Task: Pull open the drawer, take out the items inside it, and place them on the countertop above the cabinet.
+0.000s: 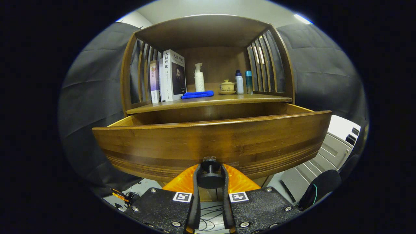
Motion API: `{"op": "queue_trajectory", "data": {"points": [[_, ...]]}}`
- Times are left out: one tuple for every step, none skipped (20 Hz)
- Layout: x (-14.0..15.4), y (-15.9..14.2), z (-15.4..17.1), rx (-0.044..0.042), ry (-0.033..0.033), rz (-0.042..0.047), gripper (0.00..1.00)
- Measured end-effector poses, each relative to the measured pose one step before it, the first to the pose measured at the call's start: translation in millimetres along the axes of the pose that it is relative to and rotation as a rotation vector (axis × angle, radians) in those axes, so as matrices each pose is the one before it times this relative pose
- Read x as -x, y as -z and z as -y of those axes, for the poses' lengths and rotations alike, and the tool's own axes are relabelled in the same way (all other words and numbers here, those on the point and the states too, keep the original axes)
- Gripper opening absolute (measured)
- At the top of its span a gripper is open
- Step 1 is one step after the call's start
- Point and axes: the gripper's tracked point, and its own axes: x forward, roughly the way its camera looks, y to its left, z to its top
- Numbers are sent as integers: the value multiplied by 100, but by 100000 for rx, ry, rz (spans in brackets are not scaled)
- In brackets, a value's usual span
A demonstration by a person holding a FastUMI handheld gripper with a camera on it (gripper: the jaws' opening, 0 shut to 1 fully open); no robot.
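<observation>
Drawer (211,143) pulled well out, my gripper (210,177) clamped on its black knob (210,178); pull step looks done, next I let go and reach inside, contents hidden

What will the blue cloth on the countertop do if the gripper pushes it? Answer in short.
The blue cloth lies folded flat by the books, so it is probably soft and floppy. Pushed, it would likely bunch or slide rather than roll. It looks light and not fragile. The gripper is now closed around the drawer knob, far below it.
</observation>
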Motion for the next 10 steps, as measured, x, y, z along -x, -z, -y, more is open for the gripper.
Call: {"op": "queue_trajectory", "data": {"points": [[495,96,-66,73,-331,-80,28],[372,66,-67,58,-150,-442,28],[542,300,5,202,3,-302,28],[191,140,-9,247,312,-323,28],[273,153,27,44,93,-546,28],[290,76,54,-80,99,-563,28],[452,197,-42,-593,-114,-104,28],[365,165,-39,-655,-122,-351,28],[368,205,-40,-407,31,-304,28],[346,148,-56,-55,-136,-413,28]]}}
